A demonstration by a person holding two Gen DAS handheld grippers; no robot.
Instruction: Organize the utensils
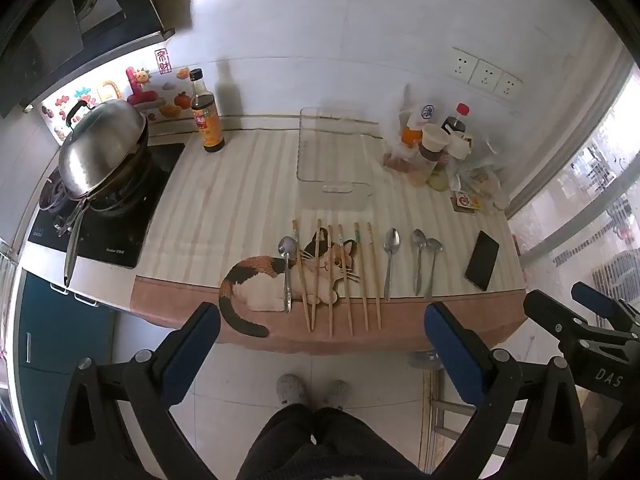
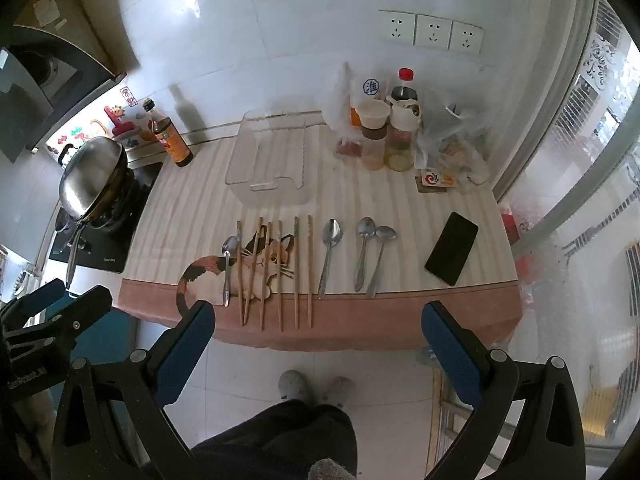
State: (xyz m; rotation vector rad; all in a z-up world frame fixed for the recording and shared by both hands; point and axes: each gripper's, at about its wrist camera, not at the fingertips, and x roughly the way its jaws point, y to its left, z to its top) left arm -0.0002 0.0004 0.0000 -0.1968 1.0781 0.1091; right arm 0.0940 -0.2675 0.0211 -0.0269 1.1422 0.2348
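Six wooden chopsticks [image 1: 340, 276] lie parallel near the striped worktop [image 1: 240, 200] front edge, one steel spoon [image 1: 287, 272] at their nine o'clock, three steel spoons [image 1: 412, 264] at three o'clock. Clear plastic tray [image 1: 332, 160] sits at twelve o'clock. Left hand-held gripper [image 1: 322, 344] and right hand-held gripper [image 2: 318, 340] hang wide apart, holding nothing.

The left gripper [image 1: 322, 320] is built of black angular arms joined with round silver screws, and each finger is faced with a blue pad [image 1: 452, 350]. The right gripper [image 2: 318, 318] is made the same way, with blue pads [image 2: 182, 354] on black arms. White "DAS" lettering is seen on its body. Dark trousers [image 1: 320, 448] and grey slippers [image 1: 292, 388] are worn.
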